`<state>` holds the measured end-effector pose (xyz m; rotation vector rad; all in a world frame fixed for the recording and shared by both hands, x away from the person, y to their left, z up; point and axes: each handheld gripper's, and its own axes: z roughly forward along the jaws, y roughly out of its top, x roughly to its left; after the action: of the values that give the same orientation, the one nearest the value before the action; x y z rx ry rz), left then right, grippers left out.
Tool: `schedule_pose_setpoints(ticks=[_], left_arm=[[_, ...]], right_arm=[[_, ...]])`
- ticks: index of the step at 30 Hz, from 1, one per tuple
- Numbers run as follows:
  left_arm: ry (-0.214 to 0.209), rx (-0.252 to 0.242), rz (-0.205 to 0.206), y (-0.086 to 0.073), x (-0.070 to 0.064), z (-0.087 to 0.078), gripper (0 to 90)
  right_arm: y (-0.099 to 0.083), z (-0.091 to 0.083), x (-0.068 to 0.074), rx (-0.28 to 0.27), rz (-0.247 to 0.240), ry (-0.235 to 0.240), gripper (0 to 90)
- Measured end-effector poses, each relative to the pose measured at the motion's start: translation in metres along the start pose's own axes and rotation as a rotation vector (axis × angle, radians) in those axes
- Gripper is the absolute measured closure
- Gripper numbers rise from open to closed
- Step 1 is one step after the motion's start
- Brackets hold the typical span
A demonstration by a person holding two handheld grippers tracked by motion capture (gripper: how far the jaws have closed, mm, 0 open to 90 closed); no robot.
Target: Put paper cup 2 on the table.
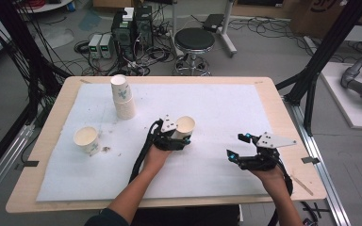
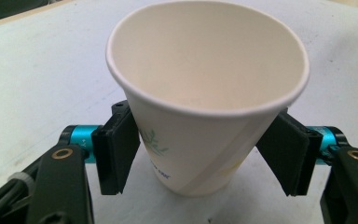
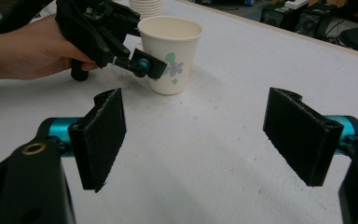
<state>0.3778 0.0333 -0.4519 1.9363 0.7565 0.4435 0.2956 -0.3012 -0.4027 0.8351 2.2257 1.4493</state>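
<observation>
**Cup between left jaws, right gripper idle**

Paper cup point(image 1: 185, 126) stands upright on the white sheet point(image 1: 226, 108) near the middle of the table point(image 1: 283, 117), mouth up and nothing in it, as the left gripper view point(image 2: 200, 98) shows. Left gripper point(image 1: 176, 139) is brought up to it from the person's side. In its own view the two black pads sit either side of the cup's lower wall: the pad at picture left looks in contact or very nearly so, the pad at picture right stands a little off the wall. Jaws are about cup-wide; cannot tell whether there is any real clamping. Cup wall is not dented. From the right gripper view the cup point(image 3: 171, 53) rests flat on the sheet, flower print facing the camera, with the left gripper point(image 3: 142, 63) at its side.

Right gripper point(image 1: 238, 147) is held low over the sheet, well to the right of the cup; its jaws are spread wide with nothing between them.

Also on the sheet: stack of cups point(image 1: 122, 96) toward the far left, and single cup point(image 1: 86, 140) standing upright nearer the left edge.
</observation>
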Motion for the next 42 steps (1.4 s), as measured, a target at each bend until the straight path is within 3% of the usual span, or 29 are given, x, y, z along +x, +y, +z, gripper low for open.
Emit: schedule_pose_setpoints(ticks=[7, 8, 10, 18, 20, 21, 23, 24, 27, 31, 42], left_arm=[[-0.016, 0.006, -0.014, -0.001, 0.001, -0.002, 28.1], [-0.026, 0.003, -0.031, -0.001, 0.002, -0.003, 20.2], [-0.045, 0.001, -0.054, -0.003, 0.003, -0.008, 16.5], [-0.117, -0.098, -0.056, -0.010, 0.007, -0.045, 16.4], [-0.118, -0.137, -0.044, -0.013, 0.010, -0.064, 16.4], [-0.118, -0.137, -0.044, -0.013, 0.010, -0.064, 16.4], [-0.086, -0.168, -0.047, -0.017, 0.014, -0.084, 16.6], [-0.086, -0.168, -0.047, -0.017, 0.014, -0.084, 16.7], [-0.083, -0.231, -0.043, -0.024, 0.021, -0.108, 18.0], [-0.061, -0.283, -0.078, -0.034, 0.033, -0.131, 18.9], [-0.023, -0.339, -0.092, -0.046, 0.045, -0.150, 15.9]], right_arm=[[0.000, 0.000, 0.001, 0.006, 0.001, 0.000, 21.8], [-0.001, 0.000, 0.000, 0.005, -0.001, -0.001, 21.8], [-0.001, 0.000, 0.000, 0.007, 0.000, -0.001, 21.9], [-0.003, 0.000, 0.001, 0.011, 0.007, -0.007, 21.8], [-0.003, 0.000, 0.001, 0.011, 0.006, -0.019, 21.8], [-0.003, 0.000, 0.001, 0.014, 0.010, -0.023, 21.8], [-0.004, -0.001, 0.001, 0.010, 0.019, -0.034, 21.8], [-0.005, -0.001, 0.002, 0.009, 0.017, -0.047, 21.8], [-0.006, -0.003, 0.004, 0.004, 0.014, -0.060, 21.8], [-0.008, -0.009, 0.007, -0.019, 0.037, -0.087, 21.7], [-0.015, -0.014, 0.009, -0.031, 0.047, -0.137, 21.7]])
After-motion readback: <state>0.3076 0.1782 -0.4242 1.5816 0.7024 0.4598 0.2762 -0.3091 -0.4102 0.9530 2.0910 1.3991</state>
